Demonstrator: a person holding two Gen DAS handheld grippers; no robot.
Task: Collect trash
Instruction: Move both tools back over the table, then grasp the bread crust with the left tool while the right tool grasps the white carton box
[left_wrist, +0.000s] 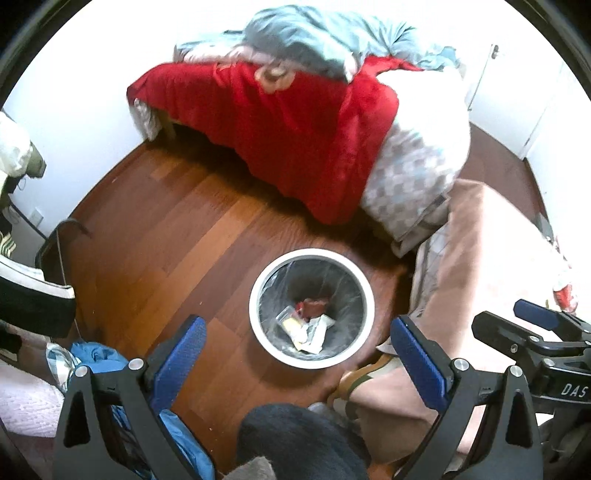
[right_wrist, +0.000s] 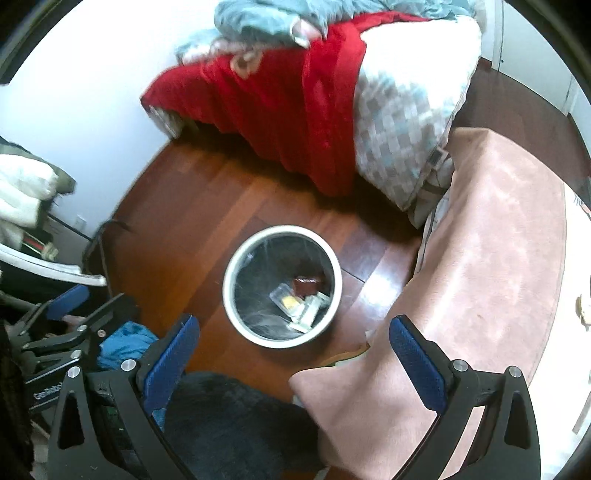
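While both pairs of tongs hang over a reddish-brown wooden floor (left_wrist: 192, 229), the round white-rimmed waste bin lined with a clear plastic bag (left_wrist: 255, 295) stands at the centre of each view, just below the middle of the frame. Crumpled trash — a red wrapper, a yellow packet and white scraps of paper (left_wrist: 308, 321) — lies at the bottom of the bin (right_wrist: 236, 258), seen again from the right wrist (right_wrist: 301, 299).

The left gripper (left_wrist: 297, 354), its blue-padded fingers (left_wrist: 183, 350) spread wide and holding nothing, frames the bin from the lower edge of its view. The right gripper (right_wrist: 293, 352) is likewise spread apart and empty, and it also shows at the lower right edge of the left wrist view (left_wrist: 535, 325).

Across the upper half of both frames, a bed draped with a red blanket (left_wrist: 280, 133) carries a heap of teal bedding (left_wrist: 314, 40) and a grey-and-white checked duvet (left_wrist: 410, 166). A dusty-pink cloth-covered surface (right_wrist: 498, 258) fills the right side, near the bin. Blue fabric (right_wrist: 125, 341) sits at the lower left, and a dark furry item (left_wrist: 299, 439) lies at the bottom centre.
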